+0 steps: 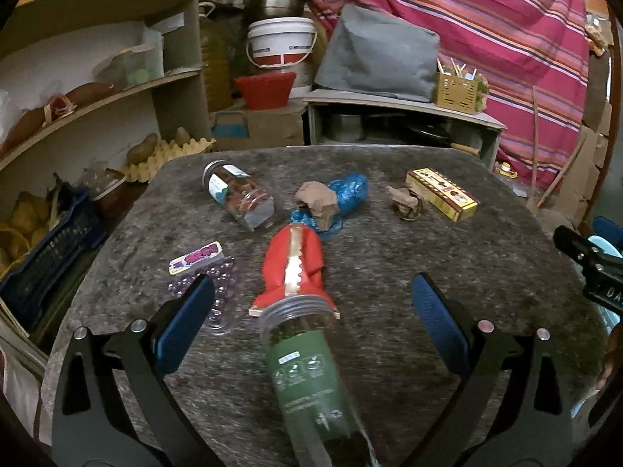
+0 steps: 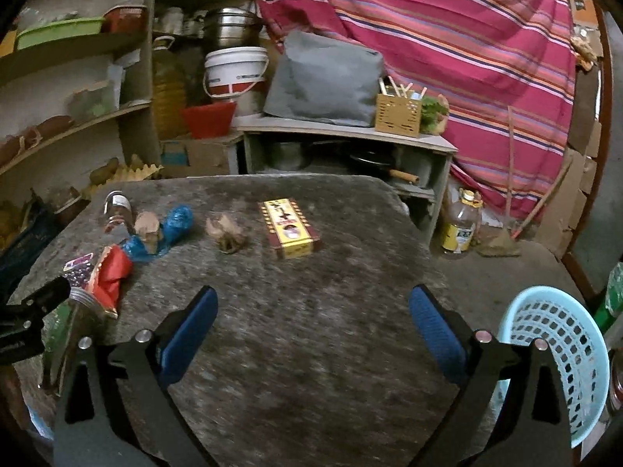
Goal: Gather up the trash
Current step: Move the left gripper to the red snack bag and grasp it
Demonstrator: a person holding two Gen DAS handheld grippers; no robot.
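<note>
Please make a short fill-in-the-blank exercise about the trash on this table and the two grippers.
1. The bottle between the left gripper's fingers has a ___ label.
2. The right gripper is ___ and holds nothing.
3. The basket beside the table is light ___.
4. The crumpled brown paper rests on a ___ bag.

Missing words: green; open; blue; blue

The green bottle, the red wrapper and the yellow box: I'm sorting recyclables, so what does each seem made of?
Green bottle: likely clear plastic, see-through at its threaded neck, with a matte green label.
Red wrapper: probably foil-lined plastic film, crumpled, with a shiny silver strip inside.
Yellow box: apparently printed cardboard, with crisp folded edges and a slight gloss.
</note>
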